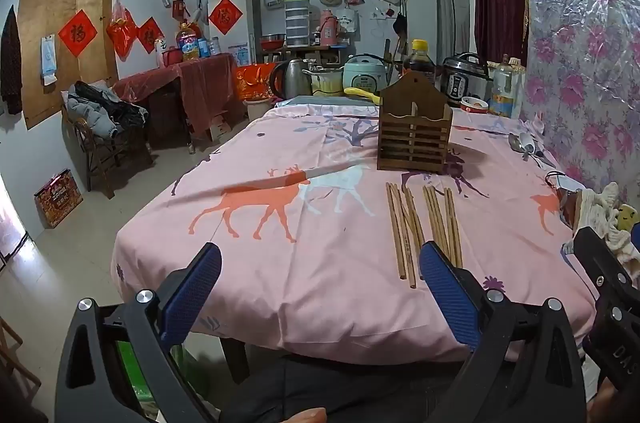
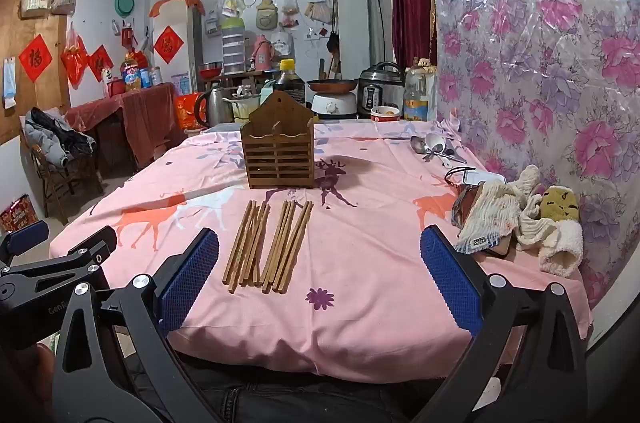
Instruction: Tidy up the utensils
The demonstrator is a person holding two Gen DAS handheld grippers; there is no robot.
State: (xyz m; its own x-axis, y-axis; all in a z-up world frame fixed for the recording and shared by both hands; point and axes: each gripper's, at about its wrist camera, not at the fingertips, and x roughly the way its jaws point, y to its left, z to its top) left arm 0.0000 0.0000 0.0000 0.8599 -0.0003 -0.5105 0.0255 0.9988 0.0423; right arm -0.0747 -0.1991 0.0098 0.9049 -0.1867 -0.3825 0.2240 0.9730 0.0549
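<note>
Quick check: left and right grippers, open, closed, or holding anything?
Left gripper: open, holding nothing.
Right gripper: open, holding nothing; chopsticks lie untouched.

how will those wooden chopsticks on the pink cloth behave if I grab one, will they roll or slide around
The chopsticks look like thin, stiff wood, so one should lift rigid and probably light. Their ends look squarish, so rolling seems unlikely. They lie bunched, touching one another, on a soft tablecloth, so a hand-held gripper would likely nudge neighbours, and the wrinkled cloth may shift underneath.
</note>
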